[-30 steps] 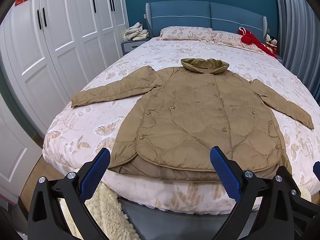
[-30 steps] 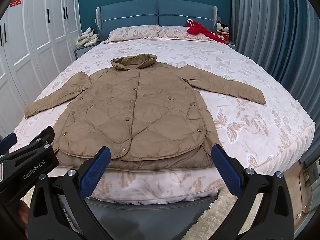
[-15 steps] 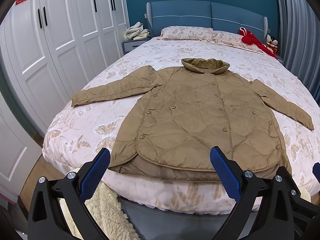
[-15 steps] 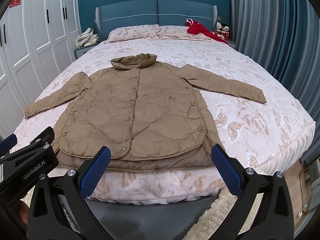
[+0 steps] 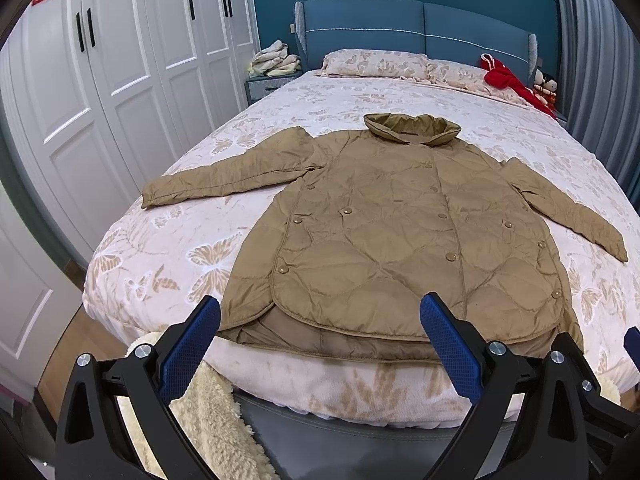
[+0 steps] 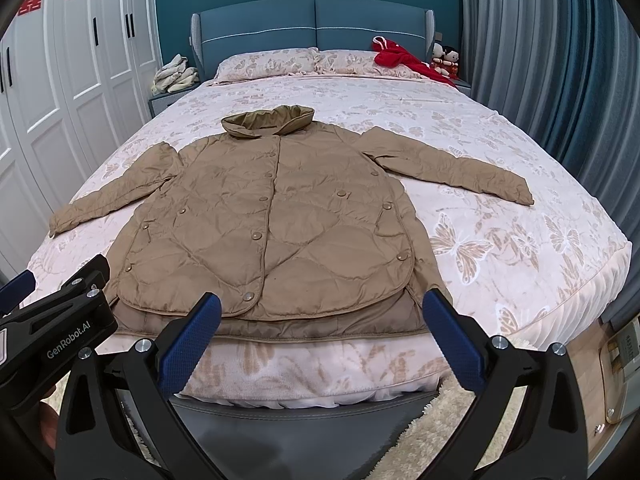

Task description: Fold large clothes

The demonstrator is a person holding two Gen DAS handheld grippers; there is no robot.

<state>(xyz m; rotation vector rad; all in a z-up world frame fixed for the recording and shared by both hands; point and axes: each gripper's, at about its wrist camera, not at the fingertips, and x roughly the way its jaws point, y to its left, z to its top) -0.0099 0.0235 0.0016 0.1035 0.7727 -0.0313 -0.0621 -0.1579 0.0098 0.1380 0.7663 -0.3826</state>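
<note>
A tan quilted jacket [image 5: 392,232] [image 6: 264,216] lies flat and face up on the bed [image 5: 168,264] [image 6: 520,208], buttoned, collar toward the headboard, both sleeves spread sideways. Its hem reaches the foot edge of the mattress. My left gripper [image 5: 320,344] hovers open just short of the hem's left part, nothing between its blue pads. My right gripper [image 6: 320,340] hangs open before the hem's right part, also holding nothing. The left gripper's black body [image 6: 56,332] shows at the left of the right wrist view.
White wardrobe doors [image 5: 120,80] run along the left. A nightstand with folded cloth [image 5: 272,68] stands beside the blue headboard [image 6: 316,24]. A red garment [image 6: 400,60] and dolls lie by the pillows. Grey curtains [image 6: 540,60] close the right side. A fluffy cream rug [image 5: 208,420] lies below the bed's foot.
</note>
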